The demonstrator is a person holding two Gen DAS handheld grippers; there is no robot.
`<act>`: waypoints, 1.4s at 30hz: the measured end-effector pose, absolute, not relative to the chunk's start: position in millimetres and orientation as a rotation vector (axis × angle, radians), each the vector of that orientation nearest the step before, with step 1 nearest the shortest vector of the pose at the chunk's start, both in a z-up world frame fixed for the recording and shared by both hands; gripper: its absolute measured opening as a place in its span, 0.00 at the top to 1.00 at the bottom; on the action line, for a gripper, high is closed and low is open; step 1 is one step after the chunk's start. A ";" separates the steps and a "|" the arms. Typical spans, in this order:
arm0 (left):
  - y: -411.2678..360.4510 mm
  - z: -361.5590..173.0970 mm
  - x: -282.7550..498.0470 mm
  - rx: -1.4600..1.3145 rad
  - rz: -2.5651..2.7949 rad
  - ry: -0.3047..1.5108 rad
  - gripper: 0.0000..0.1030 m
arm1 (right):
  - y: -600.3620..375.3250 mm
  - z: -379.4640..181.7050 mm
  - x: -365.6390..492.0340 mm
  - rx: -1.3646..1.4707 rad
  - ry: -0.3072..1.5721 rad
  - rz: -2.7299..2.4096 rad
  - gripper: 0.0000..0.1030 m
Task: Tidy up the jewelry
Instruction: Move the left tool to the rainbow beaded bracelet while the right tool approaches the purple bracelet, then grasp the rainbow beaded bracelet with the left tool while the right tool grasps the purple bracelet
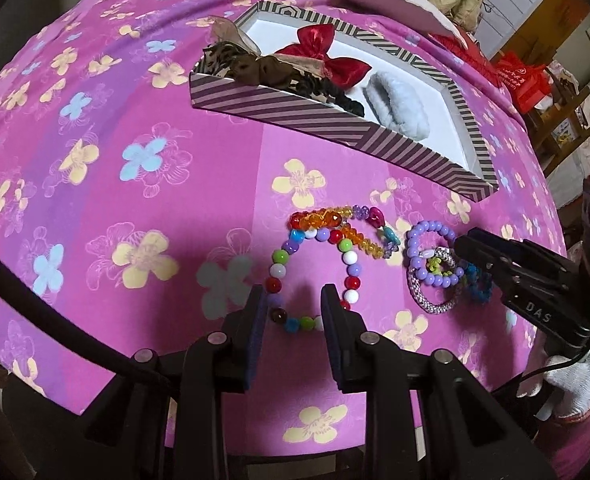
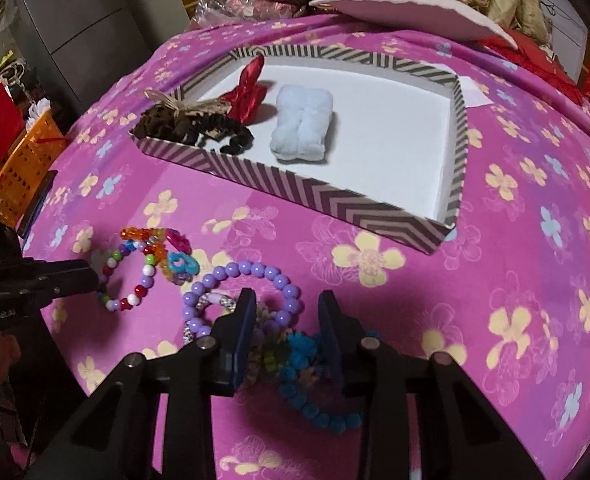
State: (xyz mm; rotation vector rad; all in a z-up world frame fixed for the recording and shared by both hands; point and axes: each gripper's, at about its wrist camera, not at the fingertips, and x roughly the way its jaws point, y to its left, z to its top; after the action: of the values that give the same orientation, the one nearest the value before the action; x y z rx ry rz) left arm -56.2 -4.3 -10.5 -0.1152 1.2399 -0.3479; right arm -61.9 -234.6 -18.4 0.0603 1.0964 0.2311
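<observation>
Just short of the striped box's [image 2: 319, 196] near edge, both tongs [image 1: 291, 304] [image 2: 285, 312] stand apart over bracelets [image 1: 315, 276].

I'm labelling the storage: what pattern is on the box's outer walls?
Dark and pale chevron stripes on the box; the right wrist view shows it best.

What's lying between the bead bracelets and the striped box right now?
Nothing: only bare flowered cloth separates the bracelets from the striped box. The right wrist view shows this best, and the left wrist view agrees.
</observation>
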 end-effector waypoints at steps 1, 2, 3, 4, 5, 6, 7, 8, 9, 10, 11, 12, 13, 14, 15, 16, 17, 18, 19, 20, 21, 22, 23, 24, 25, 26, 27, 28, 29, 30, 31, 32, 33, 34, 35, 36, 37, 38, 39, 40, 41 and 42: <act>-4.3 -10.3 -55.4 -0.115 -0.346 1.238 0.67 | -234.7 -20.6 -60.8 0.056 1.102 0.226 0.67; -4.0 -9.8 -54.7 -0.115 -0.344 1.235 0.67 | -235.0 -22.4 -59.8 0.056 1.108 0.224 0.68; -4.0 -9.2 -54.1 -0.114 -0.342 1.233 0.67 | -235.6 -22.8 -59.5 0.063 1.103 0.229 0.68; -4.0 -8.6 -53.2 -0.112 -0.340 1.232 0.67 | -235.3 -23.0 -59.2 0.063 1.104 0.232 0.70; -4.1 -7.8 -52.2 -0.113 -0.341 1.230 0.67 | -234.6 -22.8 -58.6 0.057 1.104 0.233 0.70; -4.2 -6.9 -51.0 -0.116 -0.341 1.228 0.67 | -232.7 -22.3 -57.7 0.043 1.103 0.234 0.71; -4.0 -6.0 -49.8 -0.120 -0.342 1.226 0.67 | -231.2 -22.0 -57.0 0.034 1.104 0.236 0.71; -4.5 -5.0 -48.3 -0.122 -0.344 1.224 0.64 | -229.4 -21.8 -55.8 0.027 1.105 0.241 0.71; -5.4 -4.0 -46.9 -0.123 -0.346 1.221 0.60 | -228.3 -21.9 -54.9 0.021 1.106 0.243 0.71; -6.6 -3.1 -45.5 -0.123 -0.350 1.218 0.59 | -227.0 -21.6 -53.5 0.013 1.108 0.246 0.71; -8.0 -2.7 -44.3 -0.122 -0.353 1.217 0.58 | -226.1 -21.6 -52.5 0.008 1.109 0.249 0.71; -9.9 -2.4 -43.1 -0.114 -0.357 1.217 0.58 | -225.6 -21.6 -50.6 0.006 1.112 0.254 0.71; -11.8 -2.4 -42.4 -0.104 -0.358 1.216 0.58 | -226.0 -21.7 -49.4 0.010 1.115 0.261 0.72; -13.5 -2.5 -42.0 -0.096 -0.358 1.215 0.58 | -227.4 -21.9 -48.0 0.019 1.122 0.270 0.72; -14.8 -2.7 -41.6 -0.085 -0.358 1.214 0.58 | -229.3 -22.4 -47.6 0.030 1.130 0.279 0.72; -15.9 -3.2 -41.4 -0.075 -0.358 1.215 0.58 | -231.3 -22.6 -47.1 0.044 1.139 0.290 0.73; -16.0 -4.4 -41.0 -0.069 -0.358 1.218 0.58 | -232.0 -23.1 -47.3 0.050 1.146 0.299 0.74; -15.9 -5.7 -41.0 -0.066 -0.356 1.223 0.58 | -232.7 -23.2 -48.1 0.049 1.153 0.310 0.74; -14.9 -7.7 -40.9 -0.066 -0.355 1.232 0.58 | -232.9 -23.1 -48.3 0.045 1.157 0.318 0.74; -14.2 -9.0 -40.8 -0.066 -0.353 1.237 0.58 | -232.8 -23.1 -48.1 0.038 1.162 0.324 0.74; -13.6 -10.6 -40.8 -0.065 -0.350 1.242 0.58 | -233.1 -23.5 -47.2 0.034 1.167 0.328 0.74; -12.7 -12.2 -40.6 -0.064 -0.347 1.247 0.58 | -232.8 -23.6 -46.1 0.031 1.171 0.333 0.74; -12.2 -13.6 -40.3 -0.063 -0.344 1.251 0.58 | -232.3 -23.5 -43.9 0.018 1.174 0.333 0.74; -12.0 -14.6 -40.0 -0.065 -0.342 1.255 0.58 | -231.4 -23.0 -42.3 0.001 1.177 0.329 0.74; -11.8 -15.4 -39.8 -0.067 -0.340 1.259 0.58 | -228.8 -22.7 -40.7 -0.013 1.181 0.329 0.74; -11.5 -15.6 -39.9 -0.072 -0.339 1.261 0.58 | -226.6 -22.2 -39.3 -0.026 1.186 0.339 0.74; -11.3 -15.5 -39.8 -0.075 -0.339 1.261 0.58 | -223.2 -22.2 -37.9 -0.040 1.195 0.353 0.74; -10.9 -14.8 -39.8 -0.076 -0.338 1.260 0.58 | -220.0 -21.8 -36.5 -0.063 1.200 0.361 0.74; -10.8 -14.0 -40.0 -0.075 -0.337 1.259 0.58 | -218.1 -21.7 -35.3 -0.079 1.205 0.370 0.75; -10.3 -13.0 -40.4 -0.073 -0.336 1.256 0.58 | -218.7 -21.6 -32.9 -0.087 1.220 0.385 0.75; -10.1 -12.3 -40.7 -0.073 -0.336 1.255 0.58 | -219.8 -21.8 -30.5 -0.084 1.236 0.395 0.75; -9.8 -11.7 -41.3 -0.070 -0.335 1.254 0.58 | -220.2 -22.1 -28.3 -0.100 1.250 0.396 0.79; -9.8 -11.4 -41.7 -0.068 -0.336 1.254 0.58 | -218.8 -25.1 -26.9 -0.144 1.273 0.388 0.83; -9.7 -11.8 -42.3 -0.066 -0.336 1.255 0.58 | -216.9 -28.2 -27.0 -0.180 1.289 0.389 0.87; -9.7 -12.3 -42.3 -0.066 -0.335 1.257 0.58 | -215.2 -28.5 -27.5 -0.209 1.290 0.398 0.89; -9.2 -13.3 -42.5 -0.070 -0.334 1.260 0.58 | -214.7 -27.9 -27.6 -0.213 1.287 0.398 0.90; -8.7 -14.5 -42.5 -0.075 -0.332 1.264 0.58 | -214.1 -28.0 -27.7 -0.218 1.292 0.396 0.90; -8.3 -15.4 -42.9 -0.078 -0.331 1.267 0.58 | -214.0 -28.1 -28.3 -0.217 1.289 0.394 0.90; -8.2 -16.3 -43.1 -0.080 -0.331 1.270 0.58 | -215.3 -28.2 -29.0 -0.207 1.284 0.392 0.91; -8.3 -17.4 -43.5 -0.078 -0.332 1.273 0.58 | -217.0 -28.0 -29.9 -0.192 1.277 0.390 0.91; -8.7 -18.0 -43.9 -0.075 -0.332 1.276 0.58 | -220.1 -26.7 -31.0 -0.170 1.263 0.384 0.91; -9.1 -18.6 -44.1 -0.072 -0.334 1.278 0.58 | -223.5 -25.0 -32.0 -0.152 1.252 0.379 0.91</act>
State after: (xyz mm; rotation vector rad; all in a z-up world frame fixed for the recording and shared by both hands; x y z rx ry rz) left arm -44.1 -9.1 -18.6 -0.0725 1.2782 -0.3338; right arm -32.0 -223.5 -25.0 -0.1517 1.2525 0.3790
